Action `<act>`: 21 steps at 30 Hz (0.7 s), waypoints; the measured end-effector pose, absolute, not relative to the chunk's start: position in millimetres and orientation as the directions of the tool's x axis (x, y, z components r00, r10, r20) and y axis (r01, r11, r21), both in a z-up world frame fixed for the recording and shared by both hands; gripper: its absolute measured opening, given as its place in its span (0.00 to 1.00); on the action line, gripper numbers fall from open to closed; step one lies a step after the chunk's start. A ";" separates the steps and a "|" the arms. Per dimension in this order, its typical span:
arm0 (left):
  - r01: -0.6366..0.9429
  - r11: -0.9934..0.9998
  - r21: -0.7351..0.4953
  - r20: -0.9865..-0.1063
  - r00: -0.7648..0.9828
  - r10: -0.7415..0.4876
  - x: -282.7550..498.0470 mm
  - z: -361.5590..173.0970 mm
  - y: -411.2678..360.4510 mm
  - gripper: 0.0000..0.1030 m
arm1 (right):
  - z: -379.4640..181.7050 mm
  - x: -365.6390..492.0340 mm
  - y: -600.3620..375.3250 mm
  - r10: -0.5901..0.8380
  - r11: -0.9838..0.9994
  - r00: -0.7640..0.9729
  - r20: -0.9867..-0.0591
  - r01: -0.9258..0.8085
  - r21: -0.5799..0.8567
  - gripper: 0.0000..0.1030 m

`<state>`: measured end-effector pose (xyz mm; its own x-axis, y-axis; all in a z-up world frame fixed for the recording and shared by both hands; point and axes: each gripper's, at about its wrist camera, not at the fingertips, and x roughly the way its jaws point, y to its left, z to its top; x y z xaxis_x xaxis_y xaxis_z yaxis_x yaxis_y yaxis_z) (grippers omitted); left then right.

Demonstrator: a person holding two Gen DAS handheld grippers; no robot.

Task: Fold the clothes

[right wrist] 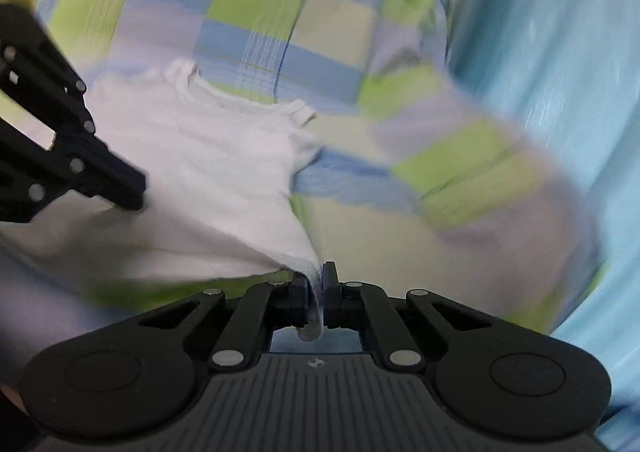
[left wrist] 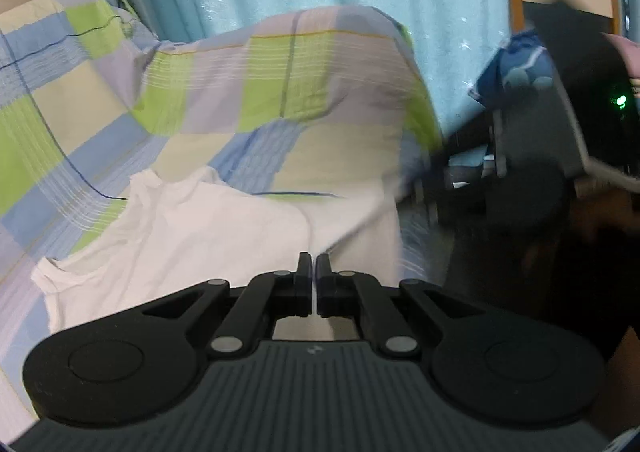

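White tank top point(right wrist: 208, 156) is thin and floppy: right gripper point(right wrist: 316, 284) pinches its hem corner, left gripper point(left wrist: 314, 272) looks closed on the hem too, best hold.

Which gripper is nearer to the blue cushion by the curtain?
Right. The right gripper sits just below the blue cushion; the left gripper is farther off, over the white shirt.

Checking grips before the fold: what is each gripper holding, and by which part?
The right gripper pinches the white shirt at a bottom hem corner. The left gripper is shut at the shirt's edge; whether it holds fabric cannot be told.
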<state>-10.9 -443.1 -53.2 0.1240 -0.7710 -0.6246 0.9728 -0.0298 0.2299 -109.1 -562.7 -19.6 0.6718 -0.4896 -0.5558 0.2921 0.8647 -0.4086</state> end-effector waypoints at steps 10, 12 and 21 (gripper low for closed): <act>0.973 -0.074 0.219 -0.677 0.097 -0.729 -7.6 -69.4 -437.1 0.06 | -42.7 -131.5 -551.7 -0.521 0.823 0.539 -0.662 0.113 -0.556 0.30; 0.972 -0.043 0.231 -0.679 0.129 -0.723 6.5 -67.9 -436.1 0.07 | -32.7 -135.8 -570.2 -0.482 0.863 0.567 -0.668 0.177 -0.473 0.31; 0.947 -0.011 0.322 -0.653 0.214 -0.726 56.7 -50.6 -500.2 0.16 | -28.1 -122.4 -672.5 -0.104 0.855 0.734 -0.671 0.411 0.318 0.32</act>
